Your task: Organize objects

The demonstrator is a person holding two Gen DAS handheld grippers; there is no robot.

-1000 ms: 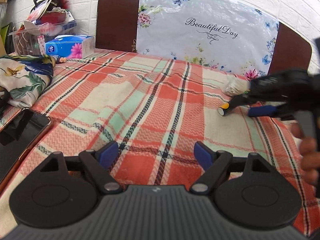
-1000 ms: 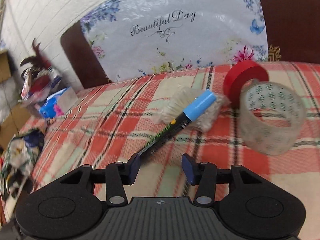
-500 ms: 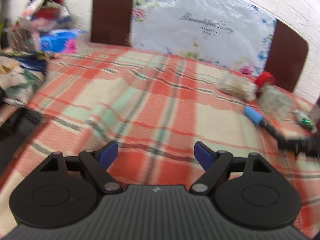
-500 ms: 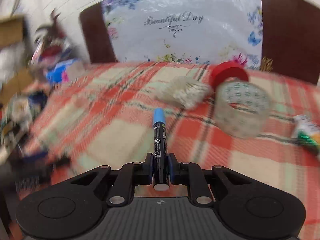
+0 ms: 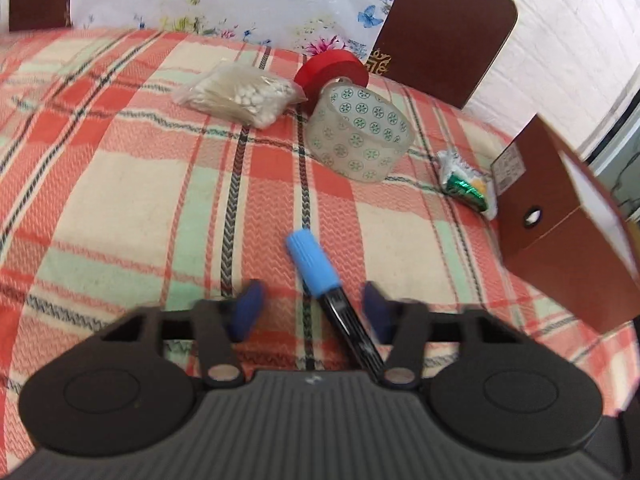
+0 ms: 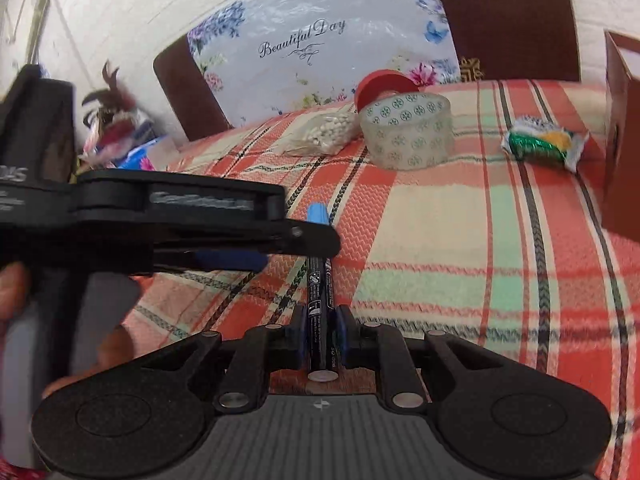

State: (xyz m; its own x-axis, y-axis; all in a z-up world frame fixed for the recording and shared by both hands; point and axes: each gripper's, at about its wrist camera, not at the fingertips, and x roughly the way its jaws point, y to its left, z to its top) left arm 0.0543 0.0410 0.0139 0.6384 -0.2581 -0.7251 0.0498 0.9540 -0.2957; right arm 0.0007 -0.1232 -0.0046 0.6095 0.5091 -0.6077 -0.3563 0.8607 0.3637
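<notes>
A plaid cloth in red, cream and mint [image 5: 120, 208] covers the whole surface, with dark brown chair backs [image 5: 444, 28] and a floral "Beautiful Day" plastic sheet [image 6: 320, 40] standing behind it against a white brick wall. At the right edge stands a brown cardboard box [image 5: 560, 248] with a small round hole in its side.

Next in size is the left gripper [image 5: 310, 310], whose blue-padded jaws have just been closing; they stand either side of the marker's black barrel with a gap on each side, not yet pressing on it. In the right wrist view this same gripper comes in from the left as a long black bar crossing over the marker, a hand [image 6: 12, 292] behind it. The right gripper [image 6: 322, 338] is clamped tight on the rear end of the marker [image 6: 319, 284], which points forward and away, raised above the cloth.

Farther back sit a roll of clear tape printed with green rosettes [image 5: 358, 132] and, touching it from behind, a red tape roll [image 5: 332, 68]. Just left of them lies a clear bag of cotton swabs [image 5: 240, 94]. A crumpled green and yellow wrapper [image 5: 466, 184] lies near the box (its print is unreadable). The marker's light blue cap [image 5: 312, 262] sits beyond the left gripper's pads.
</notes>
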